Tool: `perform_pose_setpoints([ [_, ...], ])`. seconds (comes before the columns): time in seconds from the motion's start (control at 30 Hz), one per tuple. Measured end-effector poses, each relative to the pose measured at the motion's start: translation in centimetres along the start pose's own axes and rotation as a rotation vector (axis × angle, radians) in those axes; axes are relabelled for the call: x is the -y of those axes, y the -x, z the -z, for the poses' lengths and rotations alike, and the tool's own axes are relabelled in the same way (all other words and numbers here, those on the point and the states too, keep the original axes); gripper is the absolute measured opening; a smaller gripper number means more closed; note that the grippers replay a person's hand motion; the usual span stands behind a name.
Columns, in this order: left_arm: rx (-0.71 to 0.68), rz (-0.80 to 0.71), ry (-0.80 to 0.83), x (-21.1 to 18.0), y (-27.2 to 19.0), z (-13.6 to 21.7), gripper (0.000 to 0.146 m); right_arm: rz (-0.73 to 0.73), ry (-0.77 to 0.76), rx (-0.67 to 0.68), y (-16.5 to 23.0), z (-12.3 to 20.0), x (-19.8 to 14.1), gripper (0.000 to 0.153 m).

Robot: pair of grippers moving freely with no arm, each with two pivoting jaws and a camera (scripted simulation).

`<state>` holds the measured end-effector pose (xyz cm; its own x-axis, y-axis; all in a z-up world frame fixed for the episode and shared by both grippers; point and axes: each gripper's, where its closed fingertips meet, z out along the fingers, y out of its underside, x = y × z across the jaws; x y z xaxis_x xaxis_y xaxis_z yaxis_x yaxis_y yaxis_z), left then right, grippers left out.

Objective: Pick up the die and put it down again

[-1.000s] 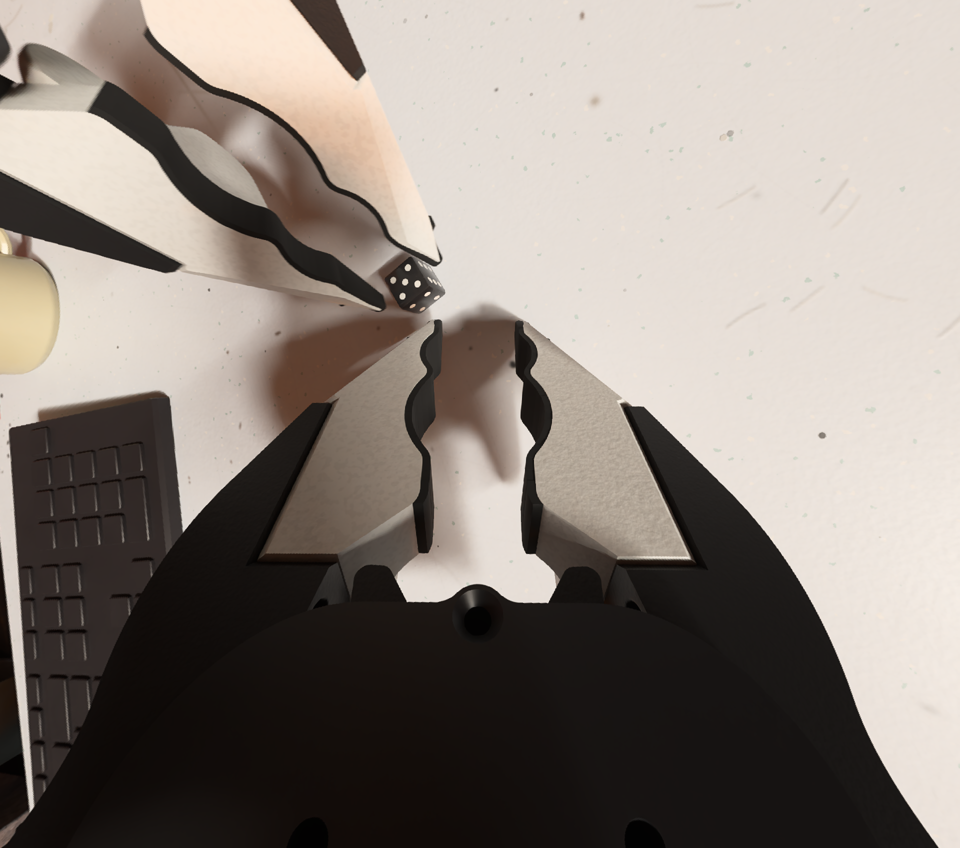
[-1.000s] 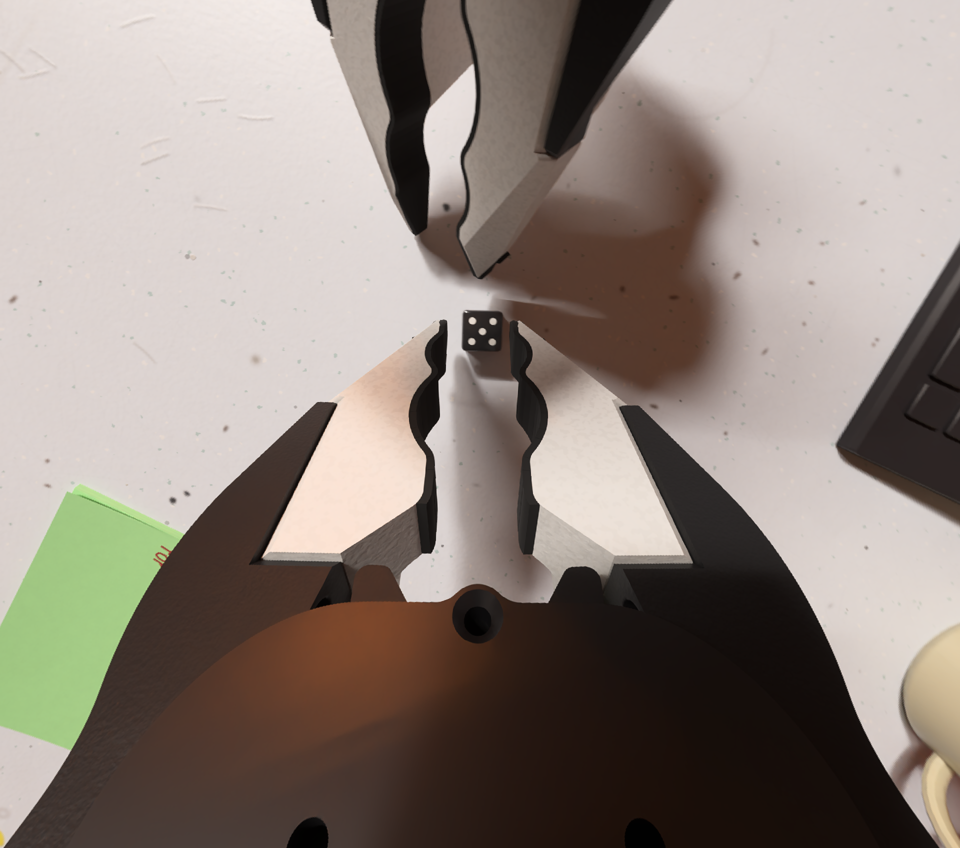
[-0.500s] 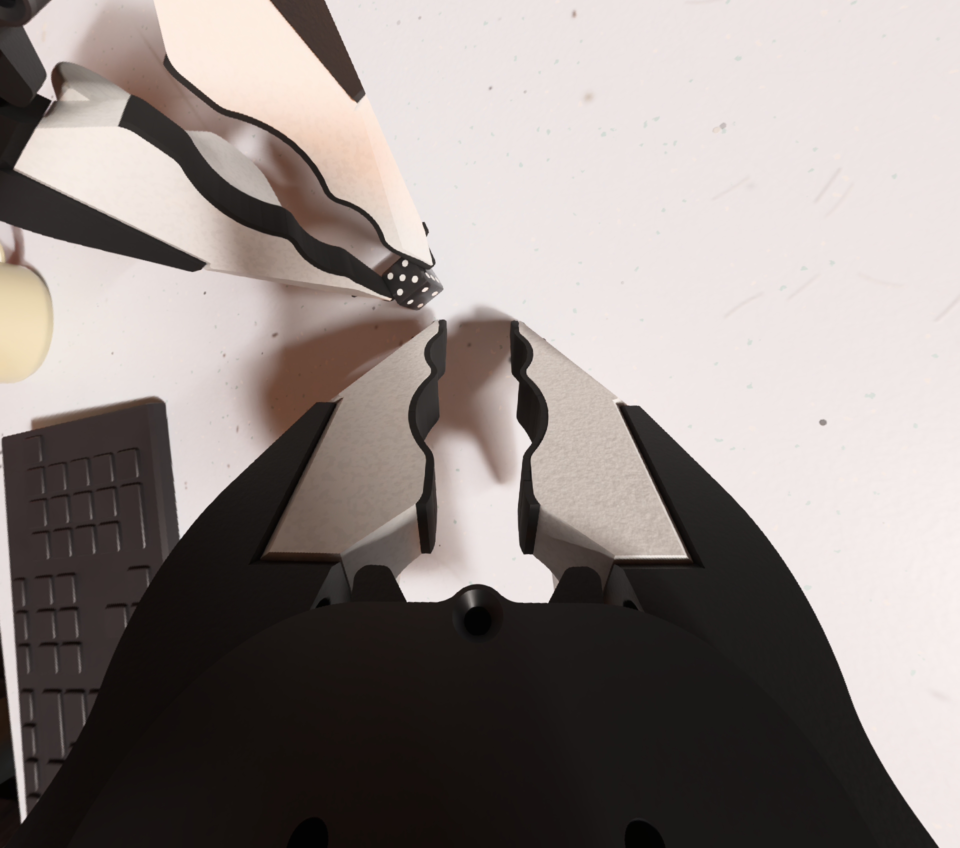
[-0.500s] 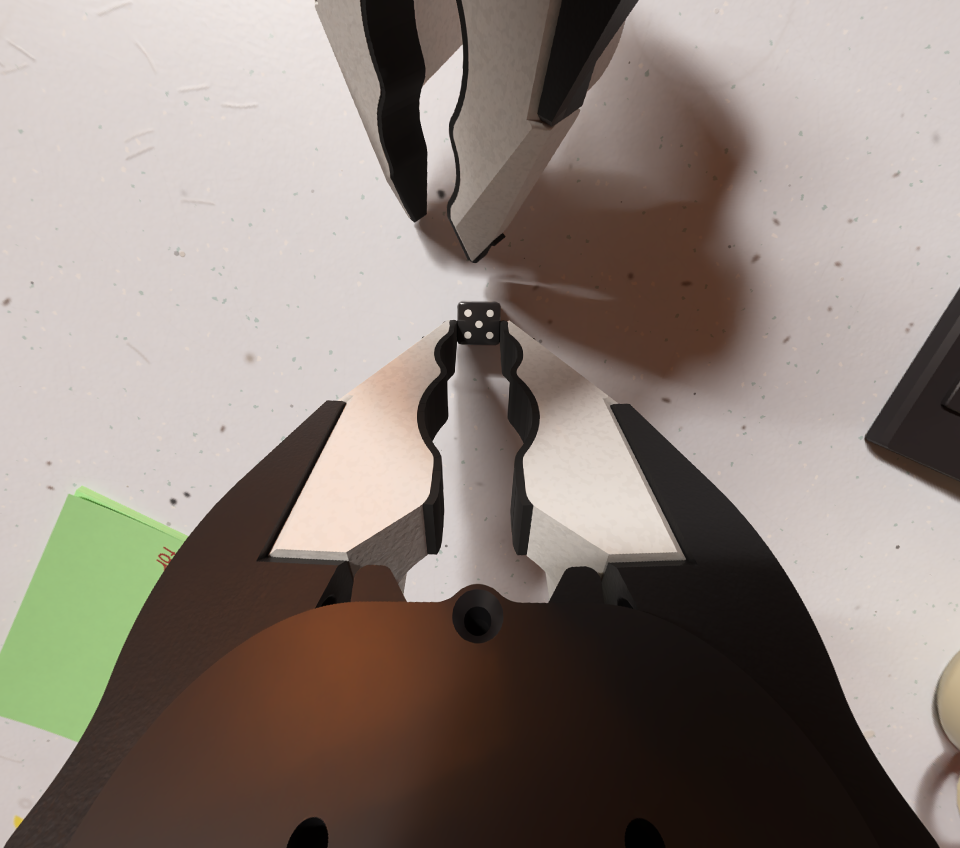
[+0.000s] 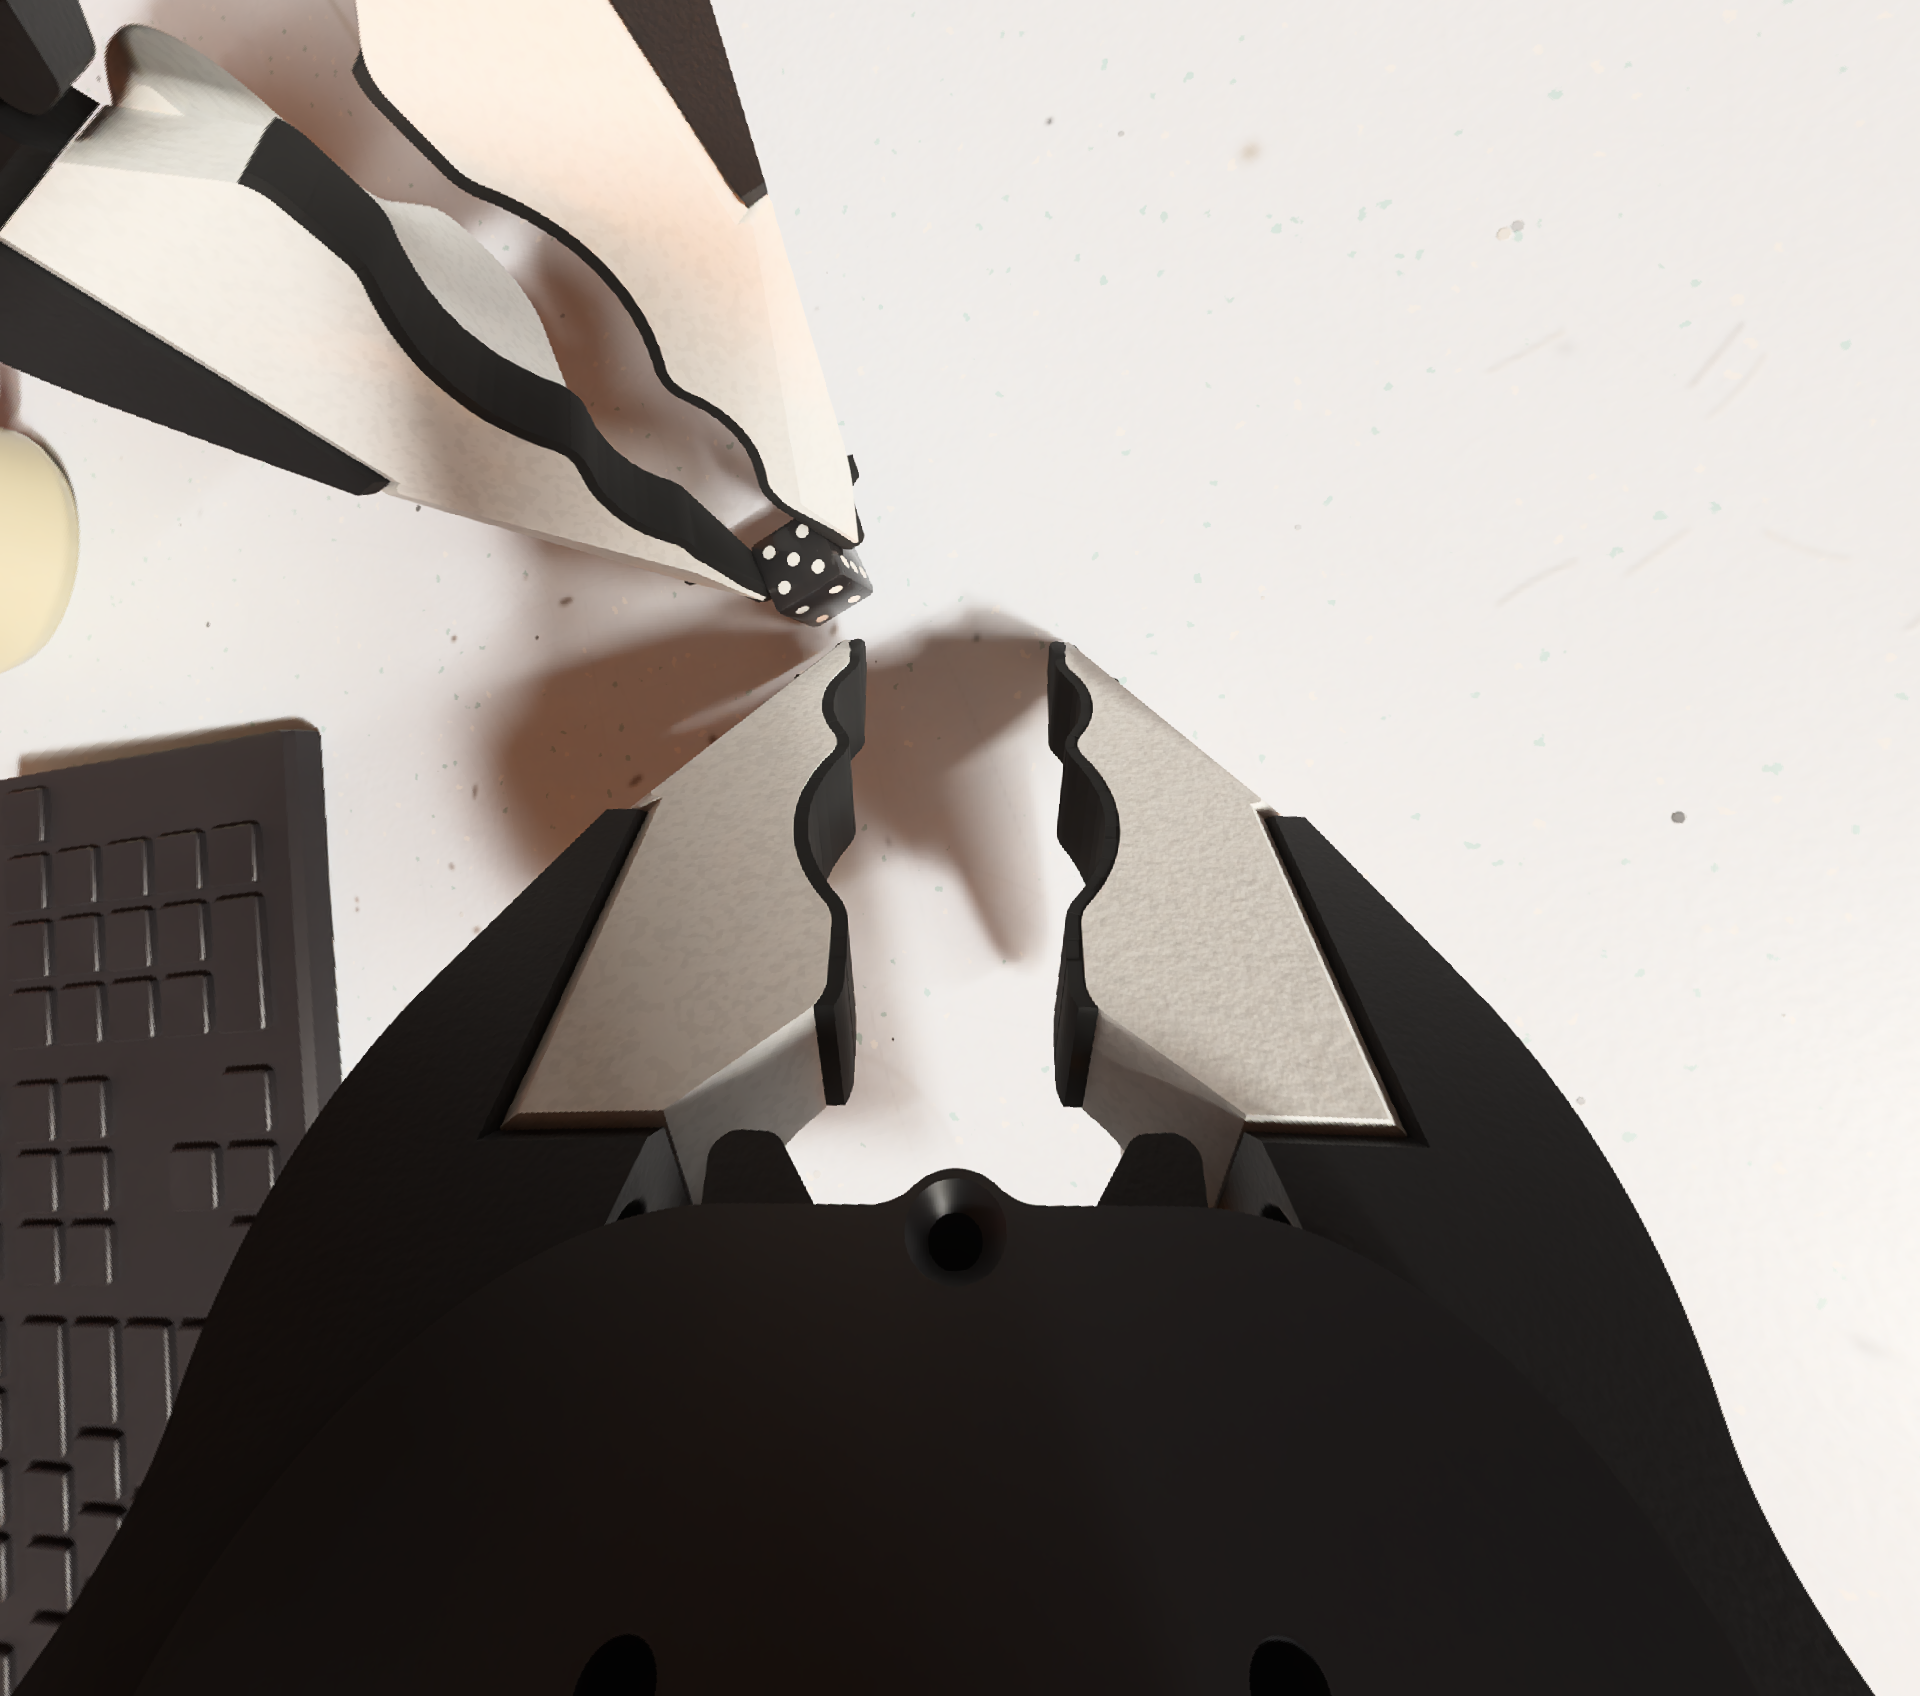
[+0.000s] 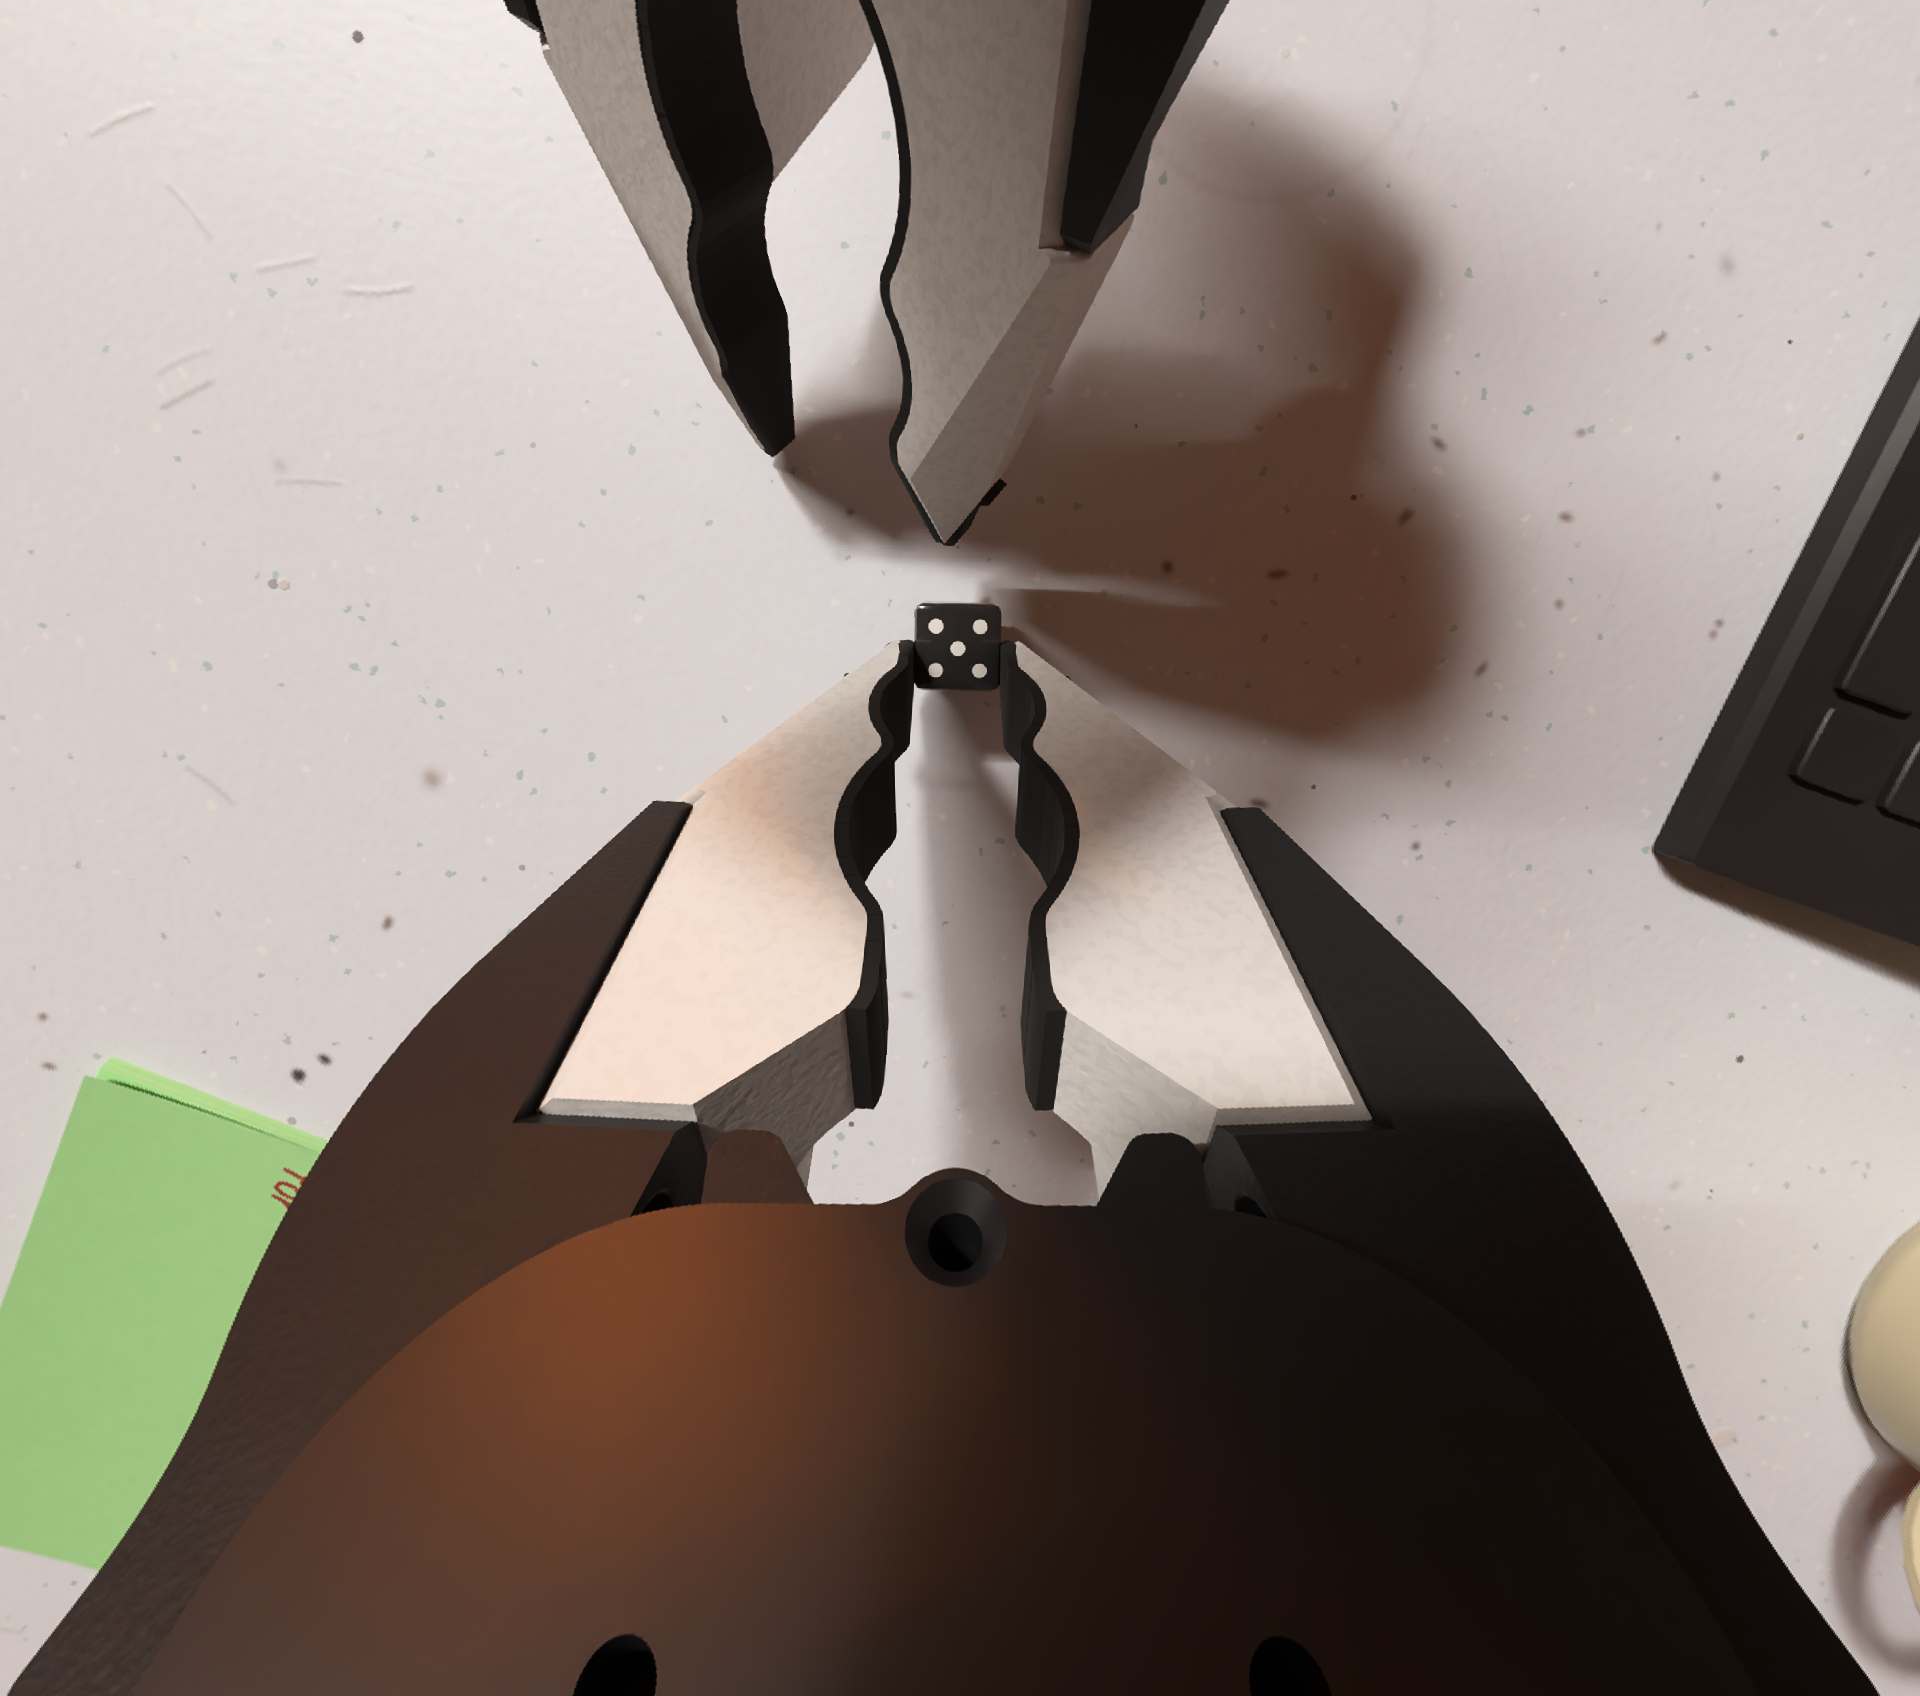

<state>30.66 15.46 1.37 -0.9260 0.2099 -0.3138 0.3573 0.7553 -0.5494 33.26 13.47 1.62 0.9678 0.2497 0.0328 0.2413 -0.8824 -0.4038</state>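
Far left of centre in the left wrist view, die (image 5: 814, 581) sits pinched at right gripper (image 5: 805, 571) tips; left gripper (image 5: 954, 664) empty, fingers apart, just near of it; keyboard (image 5: 156, 971) left. Right wrist view: right gripper (image 6: 957, 657) clamped on die (image 6: 957, 647) above table (image 6: 312, 503); left gripper (image 6: 862, 493) beyond, apart.

A: What does the die (image 6: 957, 647) look like?
B: Small black cube, white pips; five show on the face toward the right wrist view.
A: Where is it?
B: Pinched between two fingertips, square-on, over the pale speckled surface.
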Motion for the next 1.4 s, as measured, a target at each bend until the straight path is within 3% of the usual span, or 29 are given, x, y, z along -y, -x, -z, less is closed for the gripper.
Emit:
perform_pose_setpoints([
  [0.83,-0.08,0.039,-0.006,0.1,-0.1,-0.3,0.027,0.012,0.064,0.056,1.0,0.2,-1.4,0.016],
  [1.13,-0.078,0.024,-0.009,0.0,0.3,0.0,0.032,0.009,0.042,0.018,0.6,0.0,-1.1,0.016],
  [1.23,-0.08,0.054,-0.012,-0.2,0.4,0.1,0.033,0.0,0.044,0.013,0.3,-0.1,-1.1,0.034],
  [1.4,-0.091,0.059,-0.014,-0.2,0.1,-0.2,0.031,0.007,0.042,0.026,0.6,-0.2,-1.1,0.035],
])
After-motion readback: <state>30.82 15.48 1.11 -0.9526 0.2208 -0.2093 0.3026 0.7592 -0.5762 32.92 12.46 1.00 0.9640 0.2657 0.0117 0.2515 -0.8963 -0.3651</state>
